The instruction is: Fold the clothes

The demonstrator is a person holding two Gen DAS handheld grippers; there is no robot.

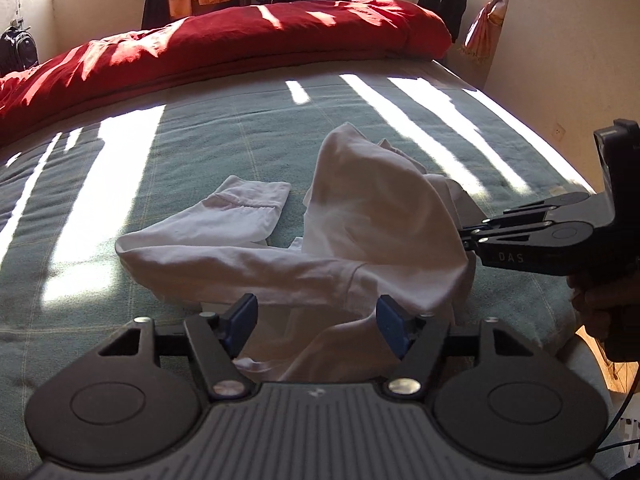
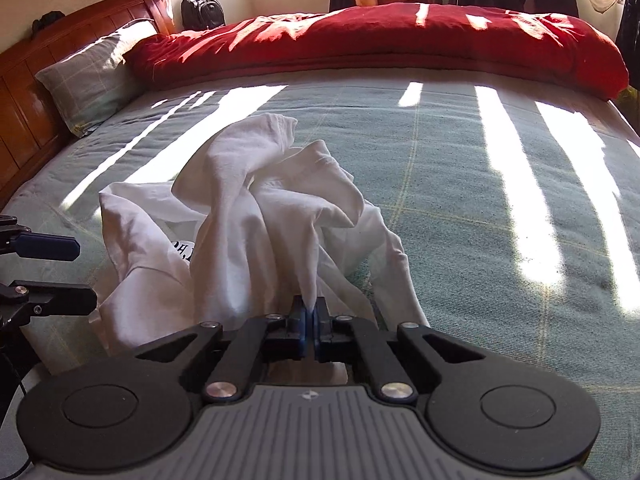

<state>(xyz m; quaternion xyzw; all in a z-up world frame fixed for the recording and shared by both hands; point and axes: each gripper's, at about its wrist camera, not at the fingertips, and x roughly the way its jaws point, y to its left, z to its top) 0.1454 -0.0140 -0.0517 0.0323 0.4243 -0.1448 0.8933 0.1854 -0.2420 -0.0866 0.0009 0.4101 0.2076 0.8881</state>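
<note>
Your right gripper (image 2: 309, 314) is clamped on a pinch of the crumpled white shirt (image 2: 256, 216) lying on the bed (image 2: 460, 184); your left gripper (image 1: 316, 320) stands open over its near edge, holding nothing. Lift one-handed and the shirt may bunch further.

Both grippers are matte black: left gripper (image 1: 316, 322) and right gripper (image 2: 309, 322) share blue pads (image 1: 244, 316), silver pivot screws, round side discs and a ribbed grey base; white "DAS" lettering marks one finger
</note>
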